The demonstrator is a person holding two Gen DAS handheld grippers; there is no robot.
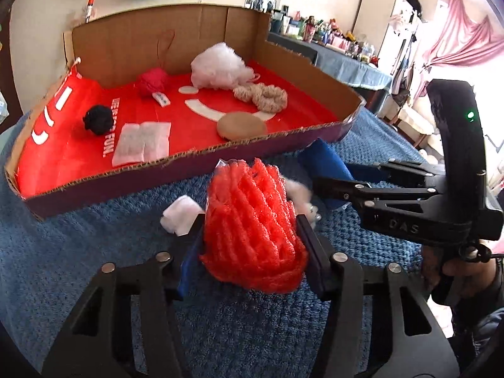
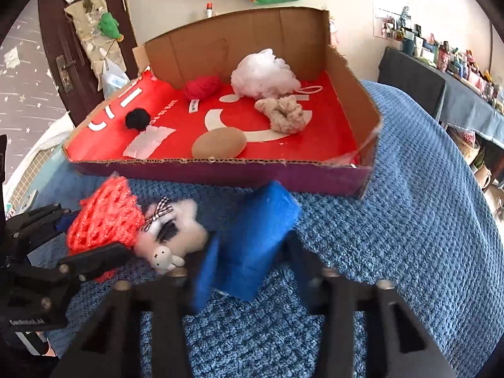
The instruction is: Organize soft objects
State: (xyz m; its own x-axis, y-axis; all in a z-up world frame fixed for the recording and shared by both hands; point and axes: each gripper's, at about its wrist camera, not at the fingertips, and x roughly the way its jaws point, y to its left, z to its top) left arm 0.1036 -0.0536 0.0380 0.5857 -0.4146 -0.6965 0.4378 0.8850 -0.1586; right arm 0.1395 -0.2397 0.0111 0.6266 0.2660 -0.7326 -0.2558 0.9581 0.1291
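Red foam netting (image 1: 252, 223), light and springy, sits squeezed mid-body between the left gripper (image 1: 249, 230) jaws, while the right gripper (image 2: 245, 249) jaws clamp the soft blue cloth roll (image 2: 252, 239).

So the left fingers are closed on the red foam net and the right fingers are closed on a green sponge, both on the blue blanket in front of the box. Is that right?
Nearly. The sponge between the right fingers is blue, not green; the right wrist view shows it. The rest holds: the left fingers are closed on the red foam net, on the blue blanket in front of the box.
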